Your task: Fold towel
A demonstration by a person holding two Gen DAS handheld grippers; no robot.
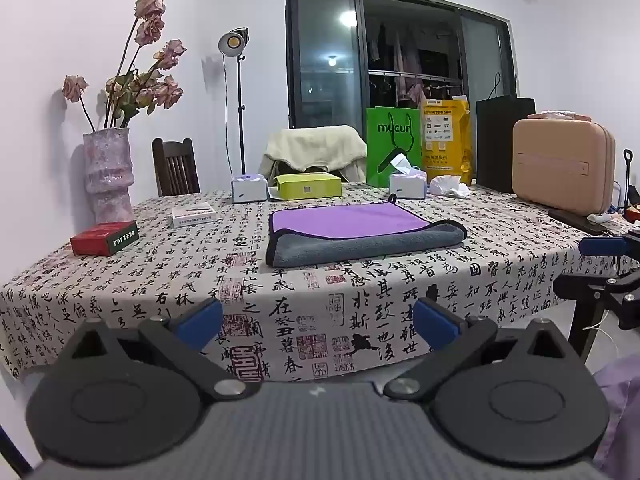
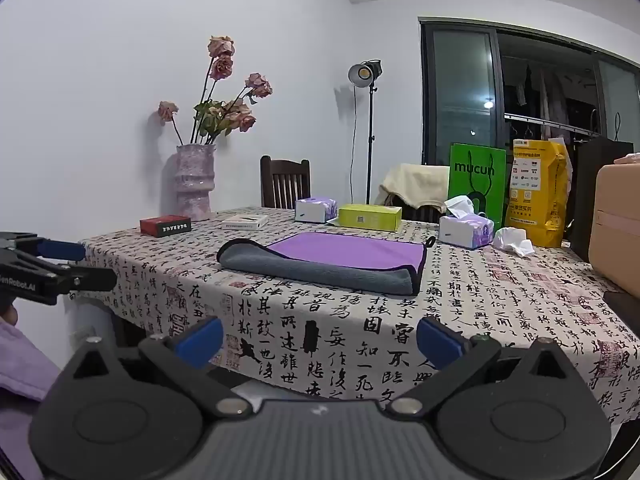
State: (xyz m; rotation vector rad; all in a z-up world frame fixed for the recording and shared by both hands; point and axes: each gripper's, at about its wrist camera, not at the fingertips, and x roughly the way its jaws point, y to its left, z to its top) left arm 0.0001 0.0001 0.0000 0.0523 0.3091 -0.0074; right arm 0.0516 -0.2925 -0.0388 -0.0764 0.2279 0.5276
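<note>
While both grippers hang back off the near edge of the desk (image 1: 120, 248), the towel (image 1: 360, 236) lies flat at the desk's center, part-folded: grey side rolled over along the near edge, purple face up behind it, a small dark loop at its far right corner. Left gripper (image 1: 318, 316) w/ jaws released, blue pads spread wide, nothing btwn them; right gripper (image 2: 320, 340) likewise, jaws apart and empty. Each shows at the edge of the other's view, well apart from the towel. Desk is covered w/ a cloth printed in black calligraphy and red seals. Left of the towel: red box (image 1: 105, 238) and a white box (image 1: 194, 214); behind them a pink vase (image 1: 108, 172) of dried roses. Along the far edge, l. to r.: tissue pack (image 1: 249, 189), lime-green box (image 1: 308, 185), 2nd tissue pack (image 1: 408, 185), crumpled tissue (image 1: 448, 186). Green bag (image 1: 394, 144), yellow bag (image 1: 446, 140), and black bag (image 1: 496, 142) stand at rear right, beige case (image 1: 560, 168) just beside them. A dark wood chair (image 1: 176, 166) and a lit lamp on a stand (image 1: 234, 42) sit beyond the desk by the white wall.
</note>
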